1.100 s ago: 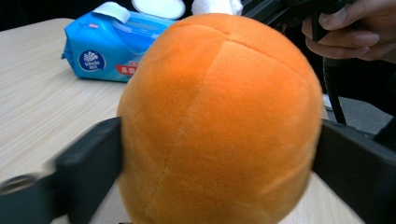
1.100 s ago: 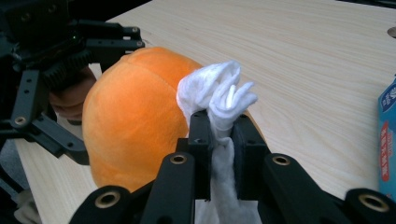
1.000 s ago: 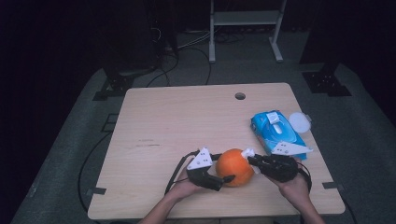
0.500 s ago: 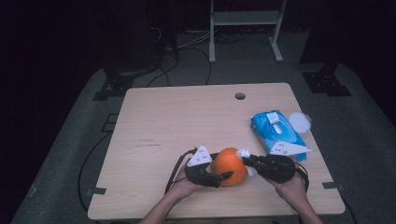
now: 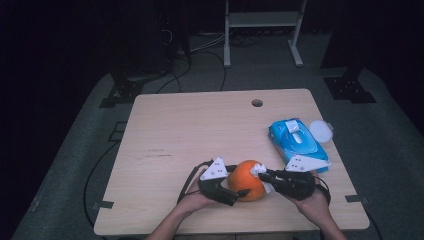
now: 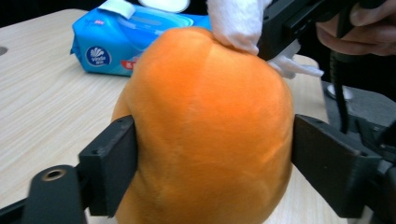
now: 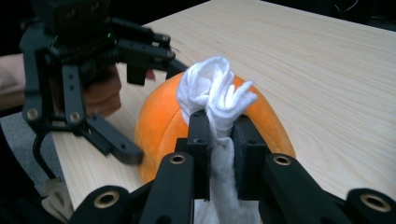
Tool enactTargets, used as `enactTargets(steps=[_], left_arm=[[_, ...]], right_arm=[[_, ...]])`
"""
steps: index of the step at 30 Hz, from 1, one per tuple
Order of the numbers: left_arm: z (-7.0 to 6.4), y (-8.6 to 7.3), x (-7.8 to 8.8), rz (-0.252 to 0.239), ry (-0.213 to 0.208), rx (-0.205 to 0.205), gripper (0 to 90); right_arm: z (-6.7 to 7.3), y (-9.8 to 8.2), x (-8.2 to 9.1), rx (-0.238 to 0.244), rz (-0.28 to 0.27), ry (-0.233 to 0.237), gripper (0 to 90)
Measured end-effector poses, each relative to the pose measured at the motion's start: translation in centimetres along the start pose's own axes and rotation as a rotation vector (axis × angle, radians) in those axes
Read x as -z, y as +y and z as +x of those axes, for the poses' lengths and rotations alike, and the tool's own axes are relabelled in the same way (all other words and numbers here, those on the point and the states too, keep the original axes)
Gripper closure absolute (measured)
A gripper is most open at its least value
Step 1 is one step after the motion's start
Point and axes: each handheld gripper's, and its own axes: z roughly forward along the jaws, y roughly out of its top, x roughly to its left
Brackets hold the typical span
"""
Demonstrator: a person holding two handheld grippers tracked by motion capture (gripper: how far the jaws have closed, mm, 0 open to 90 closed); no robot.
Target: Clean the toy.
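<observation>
The left gripper (image 5: 239,192), its fingers just opening, still clamps the orange ball (image 5: 246,180) on the bench (image 5: 200,125). The right gripper (image 5: 264,176) pinches a white wipe (image 7: 215,98); rub gently while holding the ball steady.

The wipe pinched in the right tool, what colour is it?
White; the wipe shows best in the right gripper view, pressed against the orange plush ball.
</observation>
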Motion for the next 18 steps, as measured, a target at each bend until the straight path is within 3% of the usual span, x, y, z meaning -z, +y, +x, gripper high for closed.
enactTargets(steps=[2, 5, 6, 9, 12, 15, 18], left_arm=[[0.4, 0.0, -0.1, -0.025, 0.011, 0.010, 9.4], [0.5, -0.3, -0.9, 0.000, -0.004, -0.002, 3.1], [0.3, -0.6, -1.3, 0.012, -0.016, -0.019, 3.0], [-0.6, -1.2, -1.7, 0.025, 0.019, -0.116, 5.7], [-0.7, -0.4, -1.1, 0.032, 0.058, -0.101, 21.6], [-1.2, 0.7, -0.6, 0.038, 0.071, -0.087, 24.4], [-0.8, 1.0, -0.2, 0.064, 0.056, -0.069, 24.3]], right_arm=[[-0.1, 0.0, 0.0, -0.004, 0.005, 0.019, 78.5], [0.1, 0.1, -0.3, 0.004, 0.011, 0.034, 78.5], [0.2, 0.1, -0.3, 0.008, 0.013, 0.037, 78.5], [0.6, 0.2, -0.6, 0.030, 0.015, 0.028, 78.4], [0.5, 0.3, -0.7, 0.024, -0.001, 0.008, 78.4], [0.2, 0.7, -0.4, 0.020, -0.026, -0.013, 77.5], [-0.2, 0.5, -0.2, -0.011, -0.030, -0.004, 76.8]])
